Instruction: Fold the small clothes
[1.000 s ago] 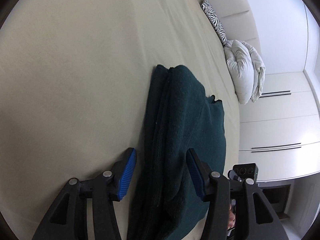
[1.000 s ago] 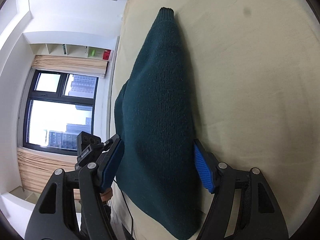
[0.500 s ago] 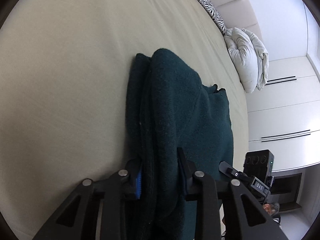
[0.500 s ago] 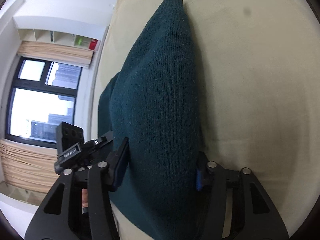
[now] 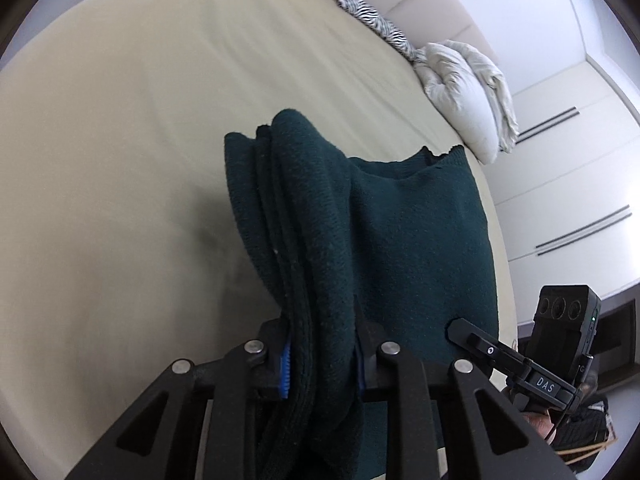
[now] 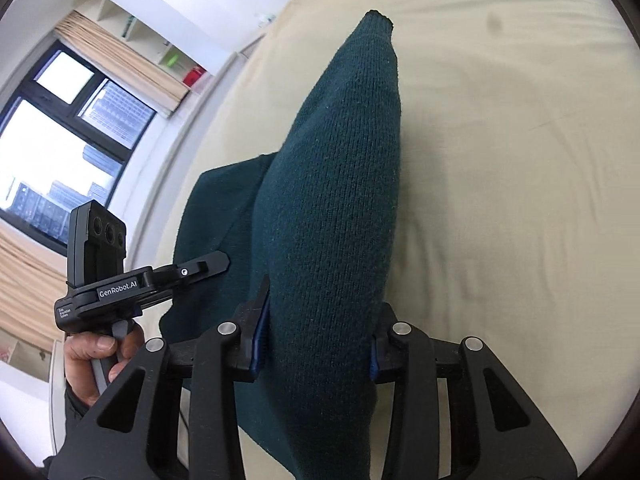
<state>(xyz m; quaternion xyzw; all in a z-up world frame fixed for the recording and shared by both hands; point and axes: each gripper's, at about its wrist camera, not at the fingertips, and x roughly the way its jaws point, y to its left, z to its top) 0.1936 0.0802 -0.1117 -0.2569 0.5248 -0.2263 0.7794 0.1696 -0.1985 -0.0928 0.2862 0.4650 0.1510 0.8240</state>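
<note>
dark green knit sweater (image 6: 332, 208), bunched

The sweater (image 5: 400, 240) is a dark teal-green knit, plain and unpatterned, lying on a pale cream bed (image 5: 140, 120). Beyond the sweater, at the bed's far edge, lie a black-and-white zebra-striped pillow (image 5: 376, 24) and a white duvet (image 5: 468, 92). The left tongs (image 5: 322, 360) and right tongs (image 6: 316, 348) are black with blue pads; tan curtains (image 6: 120, 64) hang beside the black-framed window (image 6: 60, 140).
</note>
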